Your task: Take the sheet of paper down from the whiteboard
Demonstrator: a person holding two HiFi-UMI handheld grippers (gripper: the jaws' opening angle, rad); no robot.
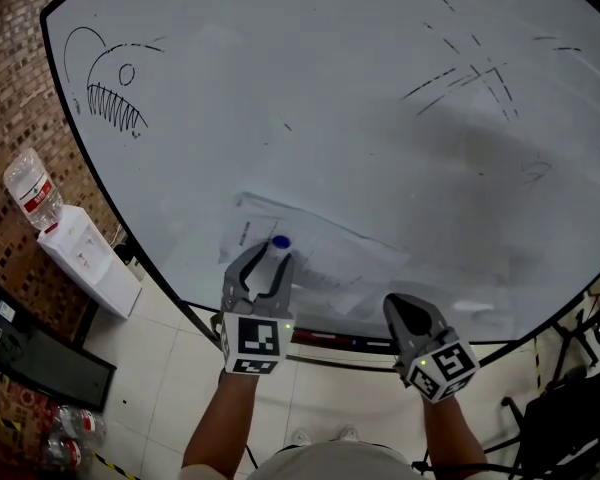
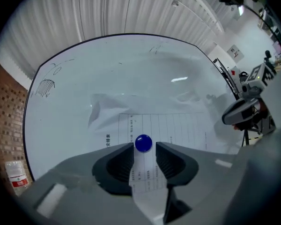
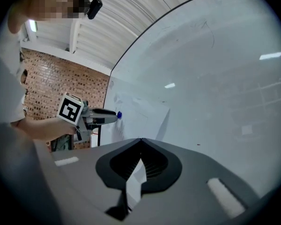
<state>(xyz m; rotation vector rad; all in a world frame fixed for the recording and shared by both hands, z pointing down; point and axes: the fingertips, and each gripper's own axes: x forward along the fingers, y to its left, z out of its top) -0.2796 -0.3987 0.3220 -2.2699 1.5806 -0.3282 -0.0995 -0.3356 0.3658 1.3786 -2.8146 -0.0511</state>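
A printed sheet of paper lies crumpled against the lower part of the whiteboard, with a round blue magnet on its upper left. My left gripper points at the board and stands open, its fingertips on either side of the magnet; a strip of the paper runs down between its jaws. My right gripper is at the sheet's lower right edge, shut on the paper; a white sliver of it shows between the closed jaws. The right gripper view also shows the left gripper at the magnet.
A marker drawing of a toothed fish and stray lines mark the board. The board's lower rail runs just under the grippers. A water dispenser with a bottle stands left by a brick wall; black stands stand right.
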